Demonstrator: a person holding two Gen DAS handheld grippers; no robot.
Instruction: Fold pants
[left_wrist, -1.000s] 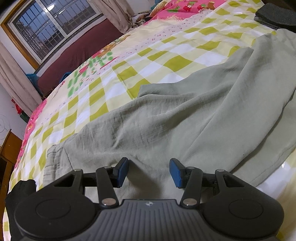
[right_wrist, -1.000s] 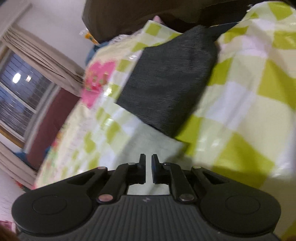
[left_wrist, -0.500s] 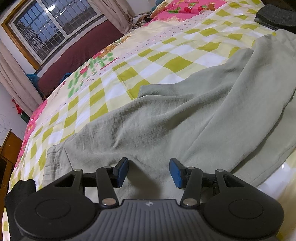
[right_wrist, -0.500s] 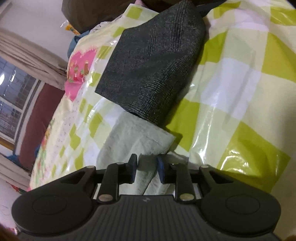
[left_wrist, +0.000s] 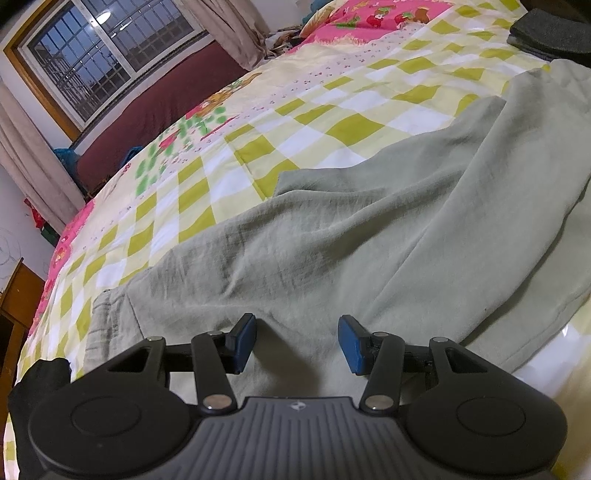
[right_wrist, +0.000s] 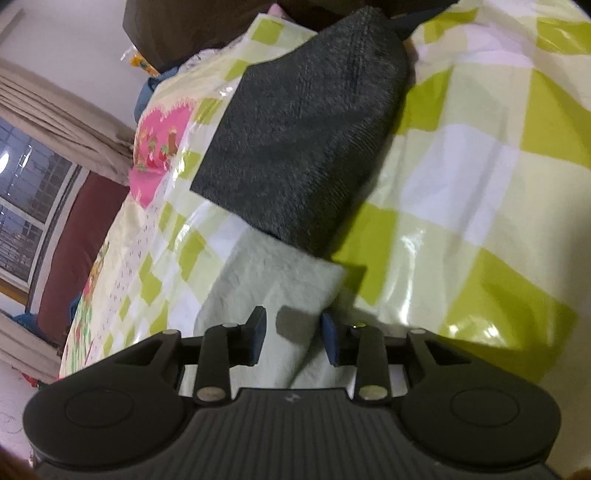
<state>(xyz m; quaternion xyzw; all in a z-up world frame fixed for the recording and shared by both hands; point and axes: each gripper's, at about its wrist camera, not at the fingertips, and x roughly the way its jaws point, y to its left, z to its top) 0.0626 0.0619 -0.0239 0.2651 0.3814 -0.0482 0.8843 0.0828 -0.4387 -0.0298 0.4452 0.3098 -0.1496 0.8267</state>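
Note:
Pale green pants (left_wrist: 332, 240) lie spread and wrinkled on the checked bed quilt (left_wrist: 332, 92), with the waistband (left_wrist: 107, 325) at the lower left. My left gripper (left_wrist: 297, 341) hovers open just over the cloth near the waist, nothing between its blue pads. In the right wrist view, the end of a pant leg (right_wrist: 273, 280) lies on the quilt (right_wrist: 480, 184). My right gripper (right_wrist: 293, 334) stands open over that leg end. A fold of the cloth runs between its fingers, but the pads do not press on it.
A folded dark grey garment (right_wrist: 306, 147) rests just beyond the leg end, also seen as a dark pile (left_wrist: 550, 29) at the far right. A window (left_wrist: 103, 55) with curtains and a wooden piece of furniture (left_wrist: 14, 295) stand off the bed's left side.
The right gripper's jaws have parted from nearly shut, and its view has settled over the green leg end. The left gripper and the pants under it have not moved.

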